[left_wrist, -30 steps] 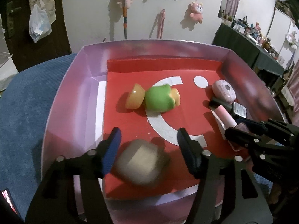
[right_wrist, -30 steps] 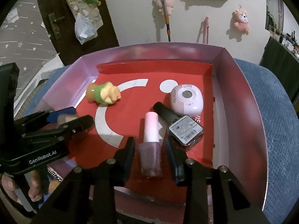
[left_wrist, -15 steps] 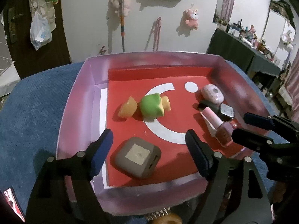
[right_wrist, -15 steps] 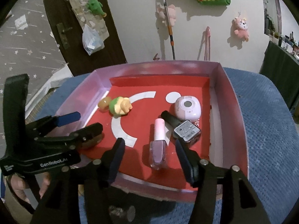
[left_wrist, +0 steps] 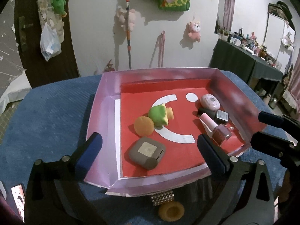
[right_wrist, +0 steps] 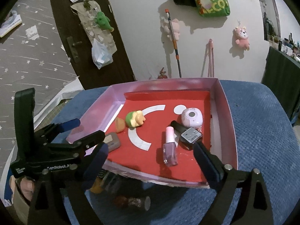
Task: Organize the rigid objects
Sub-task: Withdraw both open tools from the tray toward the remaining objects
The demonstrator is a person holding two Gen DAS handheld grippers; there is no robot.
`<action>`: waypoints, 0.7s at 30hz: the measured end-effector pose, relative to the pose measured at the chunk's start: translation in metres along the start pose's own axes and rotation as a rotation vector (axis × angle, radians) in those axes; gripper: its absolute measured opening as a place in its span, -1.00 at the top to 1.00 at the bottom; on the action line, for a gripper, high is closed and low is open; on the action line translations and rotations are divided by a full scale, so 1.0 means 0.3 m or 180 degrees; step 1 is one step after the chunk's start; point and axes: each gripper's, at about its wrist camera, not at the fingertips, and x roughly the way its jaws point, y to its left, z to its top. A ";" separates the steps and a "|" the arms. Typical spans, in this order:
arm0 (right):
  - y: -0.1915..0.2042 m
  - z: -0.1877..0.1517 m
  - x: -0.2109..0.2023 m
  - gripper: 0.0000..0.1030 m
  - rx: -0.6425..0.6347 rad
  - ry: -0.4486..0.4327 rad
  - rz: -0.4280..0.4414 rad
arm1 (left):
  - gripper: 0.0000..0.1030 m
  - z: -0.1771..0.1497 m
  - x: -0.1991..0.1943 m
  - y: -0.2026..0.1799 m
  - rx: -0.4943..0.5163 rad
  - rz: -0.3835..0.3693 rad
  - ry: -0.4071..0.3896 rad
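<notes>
A pink-walled box [left_wrist: 101,123] with a red floor sits on a blue cushion. In it lie a grey square case [left_wrist: 147,152], a green and yellow toy [left_wrist: 159,115] with an orange cap [left_wrist: 144,126], a pink nail polish bottle [left_wrist: 215,128], a dark bottle [left_wrist: 218,115] and a round pink device [left_wrist: 210,101]. My left gripper [left_wrist: 150,154] is open and empty, above the box's near edge. My right gripper [right_wrist: 150,166] is open and empty, near the box's near wall [right_wrist: 150,177]. The polish bottle [right_wrist: 169,146] lies just beyond it.
Below the box's near edge lie a studded item [left_wrist: 162,199] and a yellow ring-shaped object [left_wrist: 171,211]. Small items [right_wrist: 131,201] lie on the cushion in the right wrist view. A door, wall toys and a dark table [left_wrist: 243,60] stand behind.
Both grippers have let go and pulled back and up out of the box, opening wider. The grey case and the pink polish bottle stay lying on the red floor.
</notes>
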 end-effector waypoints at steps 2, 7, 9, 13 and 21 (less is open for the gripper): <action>0.006 -0.007 -0.017 -0.95 0.0004 -0.0032 0.0035 | -1.00 -0.005 -0.013 -0.002 0.0009 -0.0004 -0.0024; 0.025 -0.019 -0.062 -1.00 -0.0003 -0.0139 0.0085 | -1.00 -0.023 -0.050 0.001 0.0007 -0.0051 -0.0061; 0.034 -0.027 -0.081 -1.00 -0.0030 -0.0181 0.0055 | -1.00 -0.029 -0.065 0.001 0.0002 -0.0060 -0.0078; 0.056 -0.046 -0.119 -1.00 -0.0058 -0.0268 0.0052 | -1.00 -0.046 -0.095 0.010 -0.0042 -0.0086 -0.0110; 0.083 -0.076 -0.163 -1.00 -0.0055 -0.0418 -0.0040 | -1.00 -0.095 -0.140 0.020 -0.0128 -0.0170 -0.0120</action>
